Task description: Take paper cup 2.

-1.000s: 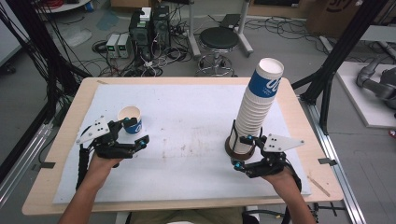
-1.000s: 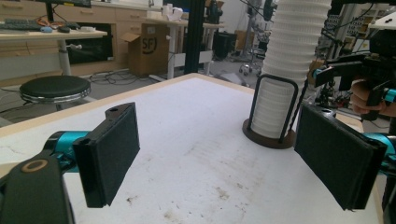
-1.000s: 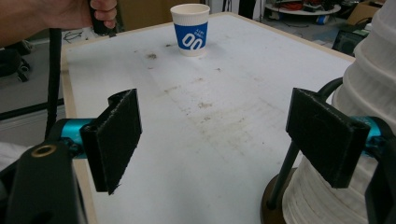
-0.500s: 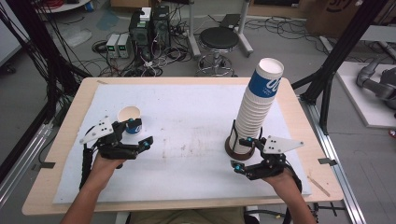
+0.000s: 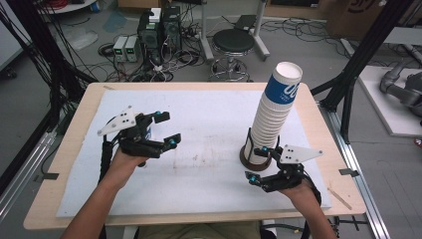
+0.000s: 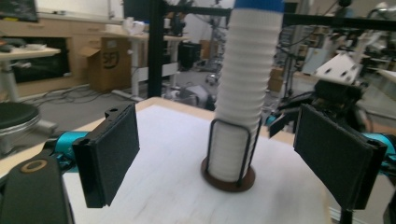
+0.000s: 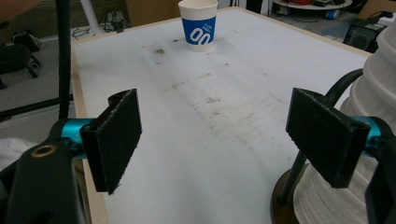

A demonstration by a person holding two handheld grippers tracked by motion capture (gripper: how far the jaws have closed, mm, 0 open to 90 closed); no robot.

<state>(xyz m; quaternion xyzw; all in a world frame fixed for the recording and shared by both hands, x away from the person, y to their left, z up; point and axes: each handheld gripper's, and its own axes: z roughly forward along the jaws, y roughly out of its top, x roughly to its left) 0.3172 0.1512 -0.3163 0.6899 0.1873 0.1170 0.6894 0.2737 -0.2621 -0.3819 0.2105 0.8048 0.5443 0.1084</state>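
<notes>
Surface: stained white mat [image 5: 209, 124] on pale wooden table [image 5: 74, 164]
Room: black round stool [image 5: 233, 41], tangled floor cables [image 5: 164, 69]
Left gripper [image 5: 165, 130]: jaws apart, holding nothing
Right gripper [image 5: 259, 164]: jaws apart beside tall stack of white paper cups [image 5: 271, 119]

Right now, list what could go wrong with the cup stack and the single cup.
1. The stack of cups rises far above the wire uprights of its holder and looks tilted. The right gripper is open, with one of its jaws close beside the holder; a nudge there might topple the stack.
2. The single cup stands loose on the table, close under the open left gripper. A low sweep of that gripper could knock it over.
</notes>
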